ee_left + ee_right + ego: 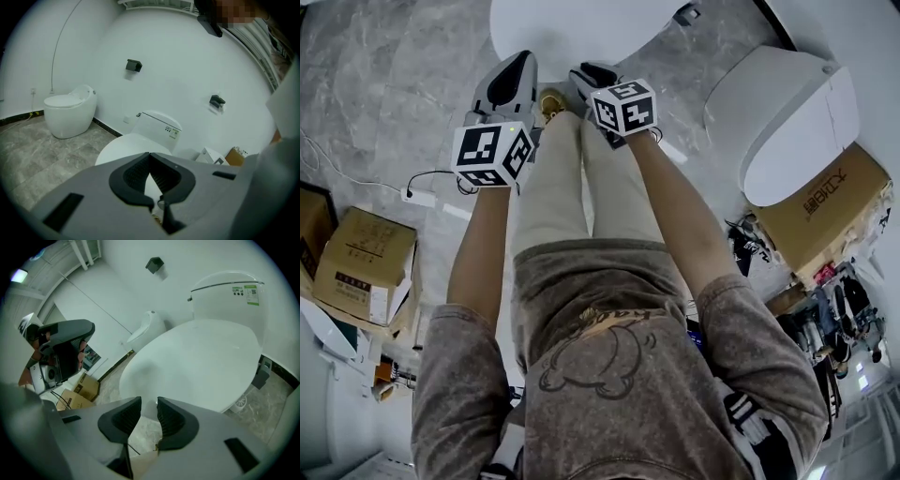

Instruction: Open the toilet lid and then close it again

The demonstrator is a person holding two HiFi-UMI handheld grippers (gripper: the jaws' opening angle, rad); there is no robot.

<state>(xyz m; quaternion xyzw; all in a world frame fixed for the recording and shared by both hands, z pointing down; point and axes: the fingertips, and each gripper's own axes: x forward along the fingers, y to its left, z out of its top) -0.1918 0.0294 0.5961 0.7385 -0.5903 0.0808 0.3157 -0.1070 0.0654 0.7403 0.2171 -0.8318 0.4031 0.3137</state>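
In the head view, the white oval toilet lid (581,28) lies at 12 o'clock, down flat on its bowl, just beyond the person's feet on the grey marbled floor (384,84). The left gripper (517,64) and the right gripper (586,75) are held out side by side toward it, both short of its front rim. A second white toilet (778,103) stands at 2 o'clock and a brown cardboard box (361,262) at 8 o'clock. In the left gripper view, the lid sits dead ahead beyond the jaws, with its white tank (157,126) at 12 o'clock against the wall. This gripper's tips are clenched together with nothing caught in them. In the right gripper view, the lid fills the field from 12 to 3 o'clock. Here the jaws stand released with a narrow gap, and only floor and the lid's edge show beyond it. I judge this to be the approach before opening, with the lid not yet touched. The next move calls for getting a jaw under or around the front lip, then swinging the lid up toward the tank without slipping off the smooth plastic.
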